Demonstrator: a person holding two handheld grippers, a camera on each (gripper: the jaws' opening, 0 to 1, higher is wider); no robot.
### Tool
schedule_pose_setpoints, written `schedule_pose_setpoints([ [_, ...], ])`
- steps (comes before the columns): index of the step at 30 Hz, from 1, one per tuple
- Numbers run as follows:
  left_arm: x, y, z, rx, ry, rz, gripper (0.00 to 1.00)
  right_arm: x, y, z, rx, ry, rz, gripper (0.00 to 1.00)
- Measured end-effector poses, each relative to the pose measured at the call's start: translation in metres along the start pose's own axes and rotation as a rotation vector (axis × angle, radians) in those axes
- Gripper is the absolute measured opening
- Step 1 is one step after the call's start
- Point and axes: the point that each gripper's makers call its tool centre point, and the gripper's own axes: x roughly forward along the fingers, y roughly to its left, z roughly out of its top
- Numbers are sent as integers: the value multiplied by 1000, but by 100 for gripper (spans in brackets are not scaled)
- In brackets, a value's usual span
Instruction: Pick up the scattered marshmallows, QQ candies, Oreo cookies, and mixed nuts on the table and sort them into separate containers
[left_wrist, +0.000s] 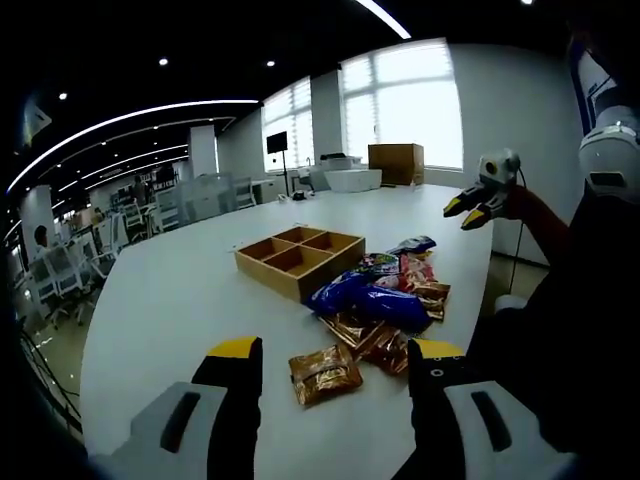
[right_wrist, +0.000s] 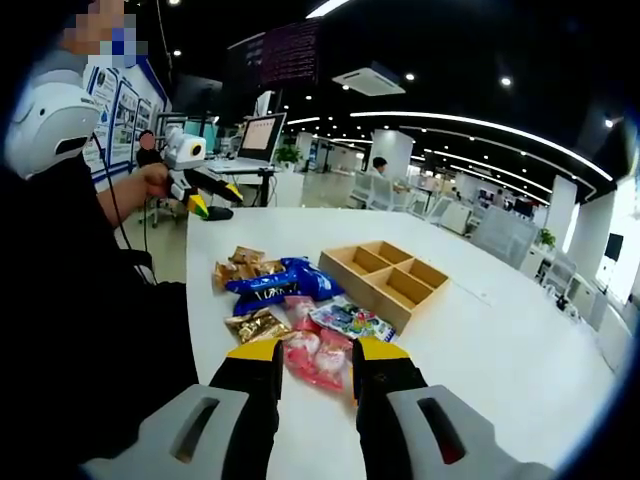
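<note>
the snack packets (right_wrist: 290, 300) are lying in a heap on the white counter (right_wrist: 500, 350), just beside the wooden box (right_wrist: 385, 278). the right tongs (right_wrist: 315, 360) are hanging spread and empty, almost over the pink packet (right_wrist: 318, 355), so they are nearer. the left tongs (left_wrist: 335, 360) are hanging spread and empty near a brown packet (left_wrist: 325, 373).
</note>
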Motion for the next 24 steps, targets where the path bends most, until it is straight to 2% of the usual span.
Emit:
schedule_pose_setpoints([
  [9, 10, -2, -1, 37, 33, -34, 63, -1, -1, -2, 0, 4, 3, 24],
  [24, 27, 3, -2, 52, 70, -99, 62, 2, -5, -2, 1, 3, 12, 23],
])
